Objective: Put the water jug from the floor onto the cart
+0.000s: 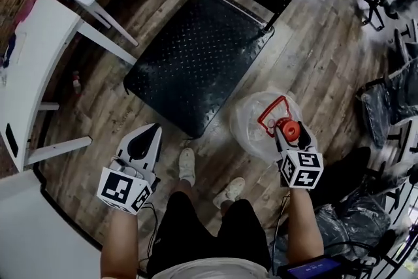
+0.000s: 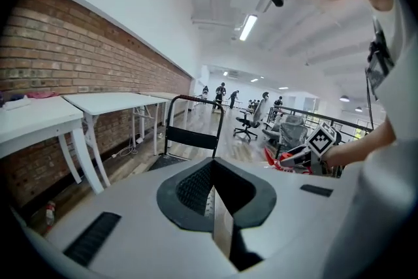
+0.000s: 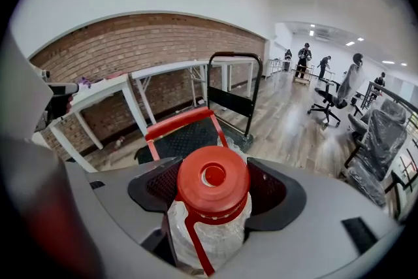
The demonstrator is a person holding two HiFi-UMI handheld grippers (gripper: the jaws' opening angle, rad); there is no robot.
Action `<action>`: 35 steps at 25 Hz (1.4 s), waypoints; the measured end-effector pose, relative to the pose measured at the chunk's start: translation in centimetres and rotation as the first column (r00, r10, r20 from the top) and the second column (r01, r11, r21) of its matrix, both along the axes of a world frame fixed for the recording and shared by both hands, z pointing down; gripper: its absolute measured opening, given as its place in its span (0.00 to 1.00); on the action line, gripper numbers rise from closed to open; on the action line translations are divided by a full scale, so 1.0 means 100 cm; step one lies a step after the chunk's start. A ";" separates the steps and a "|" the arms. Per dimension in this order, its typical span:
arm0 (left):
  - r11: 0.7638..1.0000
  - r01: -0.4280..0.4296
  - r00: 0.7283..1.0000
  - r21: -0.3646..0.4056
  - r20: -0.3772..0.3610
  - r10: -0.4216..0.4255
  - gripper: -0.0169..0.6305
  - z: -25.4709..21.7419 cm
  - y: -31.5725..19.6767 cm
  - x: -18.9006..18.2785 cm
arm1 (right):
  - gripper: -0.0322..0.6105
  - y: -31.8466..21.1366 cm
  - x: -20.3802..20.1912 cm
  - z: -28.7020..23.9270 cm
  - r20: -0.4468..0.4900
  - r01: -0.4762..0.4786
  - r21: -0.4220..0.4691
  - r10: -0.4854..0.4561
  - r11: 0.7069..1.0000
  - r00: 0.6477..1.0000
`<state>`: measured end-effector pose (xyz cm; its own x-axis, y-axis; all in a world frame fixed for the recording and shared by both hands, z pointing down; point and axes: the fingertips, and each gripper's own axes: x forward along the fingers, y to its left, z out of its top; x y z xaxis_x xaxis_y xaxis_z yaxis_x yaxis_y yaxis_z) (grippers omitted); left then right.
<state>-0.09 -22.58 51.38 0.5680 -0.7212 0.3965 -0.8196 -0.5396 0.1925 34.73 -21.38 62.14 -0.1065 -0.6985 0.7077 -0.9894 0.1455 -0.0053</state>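
Head view: water jug (image 1: pixel 251 127) at lower right of frame, beside cart (image 1: pixel 196 55), not yet on it. Right hand-held gripper (image 1: pixel 288 132) clamped around jug neck under red cap (image 3: pixel 213 181). Left hand-held gripper (image 1: pixel 146 139) has jaws together, nothing held. Grasp done; lift and placement left. Cart deck bare; jug looks empty, uncertain.

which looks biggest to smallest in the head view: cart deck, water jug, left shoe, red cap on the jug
1. cart deck
2. water jug, though its top is nearer the camera
3. left shoe
4. red cap, partly hidden
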 end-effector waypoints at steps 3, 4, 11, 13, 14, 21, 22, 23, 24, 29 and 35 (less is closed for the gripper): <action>0.997 0.076 0.997 -0.002 0.002 -0.076 0.03 -0.003 0.002 -0.035 | 0.53 -0.023 -0.040 -0.016 0.016 0.078 0.015 -0.078 0.997 0.997; 0.995 0.100 0.995 -0.003 0.001 -0.100 0.03 -0.004 0.003 -0.047 | 0.53 -0.031 -0.054 -0.021 0.021 0.104 0.020 -0.104 0.994 0.994; 0.977 0.213 0.977 -0.012 -0.001 -0.213 0.03 -0.002 0.013 -0.116 | 0.53 -0.068 -0.159 -0.041 0.053 0.267 0.052 -0.270 0.962 0.961; 0.969 0.247 0.969 -0.013 -0.002 -0.247 0.03 0.000 0.017 -0.133 | 0.53 -0.078 -0.186 -0.042 0.056 0.315 0.058 -0.318 0.947 0.946; 0.965 0.261 0.965 -0.015 -0.002 -0.261 0.03 0.001 0.020 -0.142 | 0.53 -0.082 -0.198 -0.042 0.058 0.334 0.060 -0.337 0.941 0.940; 0.942 0.332 0.943 -0.047 -0.003 -0.332 0.03 0.015 0.043 -0.189 | 0.53 -0.099 -0.275 -0.025 0.051 0.435 0.049 -0.437 0.899 0.898; 0.939 0.341 0.940 -0.054 -0.004 -0.342 0.03 0.018 0.045 -0.194 | 0.53 -0.100 -0.284 -0.021 0.047 0.448 0.044 -0.450 0.893 0.892; 0.935 0.349 0.937 -0.061 -0.005 -0.350 0.03 0.022 0.047 -0.200 | 0.53 -0.101 -0.293 -0.016 0.044 0.460 0.038 -0.461 0.887 0.886; 0.932 0.356 0.934 -0.066 -0.005 -0.357 0.03 0.024 0.049 -0.204 | 0.53 -0.102 -0.301 -0.011 0.041 0.470 0.032 -0.471 0.882 0.881; 0.927 0.367 0.930 -0.078 0.000 -0.368 0.03 0.033 0.055 -0.223 | 0.53 -0.104 -0.328 0.015 0.035 0.487 -0.001 -0.487 0.873 0.873; 0.917 0.386 0.922 -0.104 -0.001 -0.388 0.03 0.045 0.061 -0.239 | 0.53 -0.099 -0.345 0.039 0.019 0.502 -0.032 -0.502 0.864 0.865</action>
